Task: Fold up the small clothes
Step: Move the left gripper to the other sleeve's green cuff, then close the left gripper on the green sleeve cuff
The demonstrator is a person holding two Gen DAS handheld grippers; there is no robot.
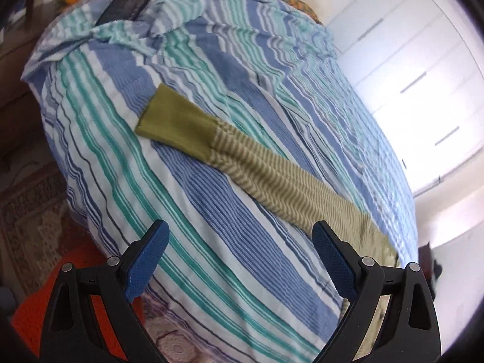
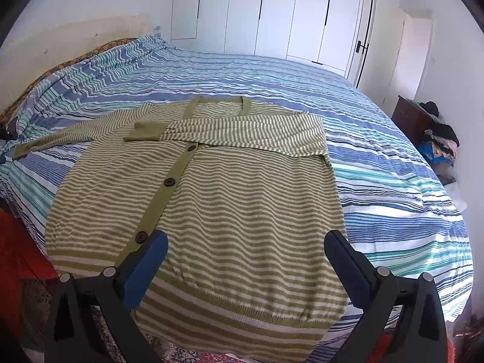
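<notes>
Green-striped cardigan (image 2: 211, 205) flat on striped bedspread (image 2: 393, 181), one sleeve (image 2: 242, 133) folded across chest, other sleeve (image 1: 242, 163) stretched toward 10 o'clock. Left gripper (image 1: 240, 240), right gripper (image 2: 245, 249): jaws wide apart, holding nothing.

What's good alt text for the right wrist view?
A green-and-white striped cardigan lies flat, buttoned, on a blue-striped bedspread, one sleeve folded across its chest and the other sleeve stretched out to the left. The open right gripper hovers above the hem; white wardrobe doors stand behind the bed.
</notes>
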